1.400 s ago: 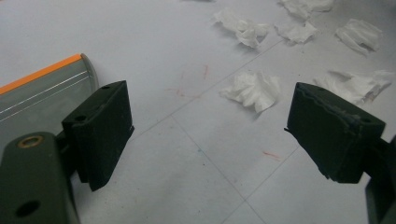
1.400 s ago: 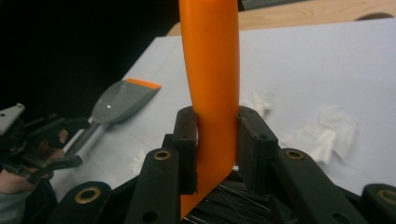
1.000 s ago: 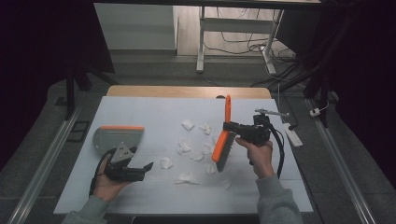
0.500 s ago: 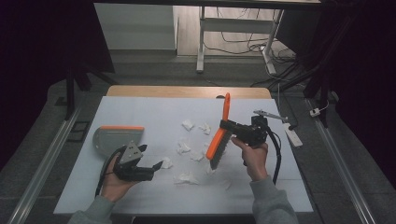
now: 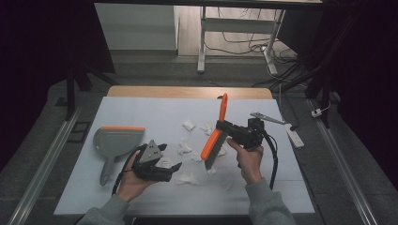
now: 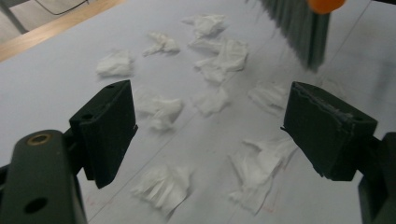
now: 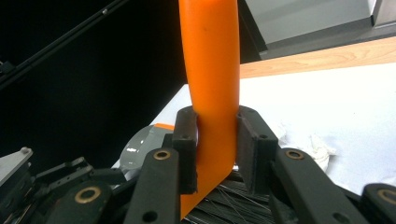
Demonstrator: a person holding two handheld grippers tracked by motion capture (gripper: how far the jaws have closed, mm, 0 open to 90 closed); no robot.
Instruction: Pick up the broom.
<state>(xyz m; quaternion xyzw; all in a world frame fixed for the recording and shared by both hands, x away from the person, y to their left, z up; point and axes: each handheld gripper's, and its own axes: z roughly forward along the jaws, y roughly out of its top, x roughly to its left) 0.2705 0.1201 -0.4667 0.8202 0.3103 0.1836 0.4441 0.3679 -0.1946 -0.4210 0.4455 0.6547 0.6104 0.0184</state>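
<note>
Right gripper (image 7: 215, 140) jaws clamp orange brush (image 5: 213, 140) — grey bristles down; left gripper (image 6: 210, 135) jaws wide apart above paper scraps (image 6: 163, 109).

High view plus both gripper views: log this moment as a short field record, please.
surface: white table
debris: scattered paper scraps
left hand-held gripper: open, empty, over the scraps
right hand-held gripper: shut on orange brush
brush: tilted, bristles down among the scraps
dustpan: grey with orange edge, flat on the table, left of the scraps

Dustpan (image 5: 116, 141) left of paper scraps (image 5: 188, 149)
</note>
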